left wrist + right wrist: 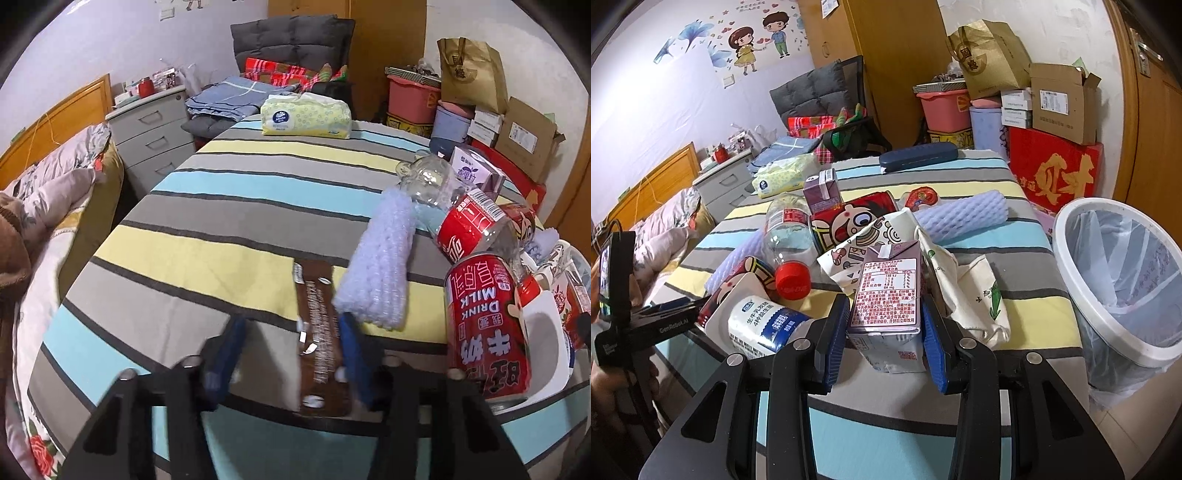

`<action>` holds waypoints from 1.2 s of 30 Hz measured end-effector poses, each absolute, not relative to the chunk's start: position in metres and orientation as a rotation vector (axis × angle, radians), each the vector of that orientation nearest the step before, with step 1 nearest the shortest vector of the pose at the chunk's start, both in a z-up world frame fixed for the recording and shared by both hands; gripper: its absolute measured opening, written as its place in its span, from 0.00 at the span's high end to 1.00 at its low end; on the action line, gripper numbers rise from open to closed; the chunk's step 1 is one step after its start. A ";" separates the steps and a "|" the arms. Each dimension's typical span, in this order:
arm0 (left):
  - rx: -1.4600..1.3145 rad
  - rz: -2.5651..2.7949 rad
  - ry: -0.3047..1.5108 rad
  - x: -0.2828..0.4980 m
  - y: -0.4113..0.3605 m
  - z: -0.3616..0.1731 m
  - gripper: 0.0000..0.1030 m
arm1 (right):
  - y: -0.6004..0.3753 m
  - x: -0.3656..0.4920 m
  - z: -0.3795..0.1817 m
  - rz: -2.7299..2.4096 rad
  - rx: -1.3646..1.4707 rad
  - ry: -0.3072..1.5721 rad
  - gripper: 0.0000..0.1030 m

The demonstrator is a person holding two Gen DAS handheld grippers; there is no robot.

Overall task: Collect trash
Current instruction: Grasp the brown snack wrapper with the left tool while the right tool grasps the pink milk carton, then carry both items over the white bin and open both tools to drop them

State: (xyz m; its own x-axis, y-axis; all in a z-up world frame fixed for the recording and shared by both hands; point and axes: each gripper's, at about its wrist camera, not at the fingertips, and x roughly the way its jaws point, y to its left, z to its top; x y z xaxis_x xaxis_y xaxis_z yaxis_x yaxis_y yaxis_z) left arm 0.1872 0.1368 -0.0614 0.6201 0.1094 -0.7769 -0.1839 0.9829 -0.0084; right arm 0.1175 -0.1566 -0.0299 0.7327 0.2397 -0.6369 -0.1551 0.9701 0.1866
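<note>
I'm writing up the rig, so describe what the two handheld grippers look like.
Both are matte black plastic with angular, ribbed bodies and silver screw heads. The left gripper and right gripper have blue ridged finger pads. The left one's side reads GenRobot.AI in white, with a small screen. No sleeves visible.

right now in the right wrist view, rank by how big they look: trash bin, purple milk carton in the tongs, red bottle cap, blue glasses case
1. trash bin
2. purple milk carton, though it sits nearest the camera, so it looks larger than it is
3. blue glasses case, far back on the table
4. red bottle cap
</note>
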 end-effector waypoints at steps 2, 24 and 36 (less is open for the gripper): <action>-0.084 0.161 0.888 0.187 0.136 -0.061 0.73 | -0.157 0.117 -0.030 0.219 0.127 0.716 0.61; -0.143 0.004 0.734 0.127 0.107 0.005 0.80 | -0.171 0.097 -0.004 0.261 0.156 0.638 0.62; -0.080 -0.197 0.664 0.130 0.020 0.049 0.79 | -0.217 0.089 0.020 0.174 0.198 0.548 0.62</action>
State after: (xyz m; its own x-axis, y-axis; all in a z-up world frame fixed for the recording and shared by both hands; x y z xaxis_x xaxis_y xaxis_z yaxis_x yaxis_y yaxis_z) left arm 0.1296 0.0198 0.0493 0.7696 -0.2073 -0.6040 0.1560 0.9782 -0.1369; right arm 0.0888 -0.2165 0.0198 0.8398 0.2165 -0.4979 -0.1114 0.9663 0.2322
